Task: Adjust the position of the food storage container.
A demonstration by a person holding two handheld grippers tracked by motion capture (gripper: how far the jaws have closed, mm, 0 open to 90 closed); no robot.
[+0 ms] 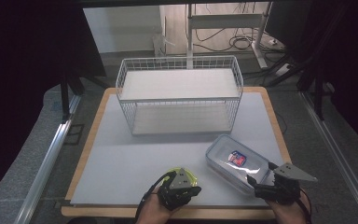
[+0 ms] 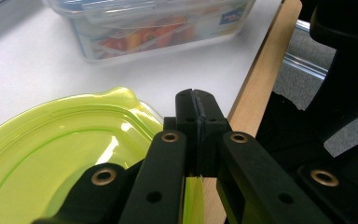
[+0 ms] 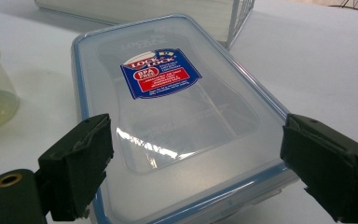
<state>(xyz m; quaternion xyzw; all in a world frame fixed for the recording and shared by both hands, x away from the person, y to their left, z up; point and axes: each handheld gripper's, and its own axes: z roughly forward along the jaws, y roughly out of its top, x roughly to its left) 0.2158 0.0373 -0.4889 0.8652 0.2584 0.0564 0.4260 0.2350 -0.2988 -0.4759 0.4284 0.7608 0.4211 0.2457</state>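
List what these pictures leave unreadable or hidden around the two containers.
- Green-lidded container: high view, body hidden under the left gripper.
- Clear box: right gripper view, near corners cut by the frame and the fingers.
- Label: high view, too small to read.
- Box contents: left gripper view, blurred.

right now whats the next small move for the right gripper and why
Probably ease the right gripper forward and close it on the clear container. Its jaws stand open on either side of the container's near end, not yet pressing on it, while the left gripper is shut on the edge of the green lid, so that side looks settled.
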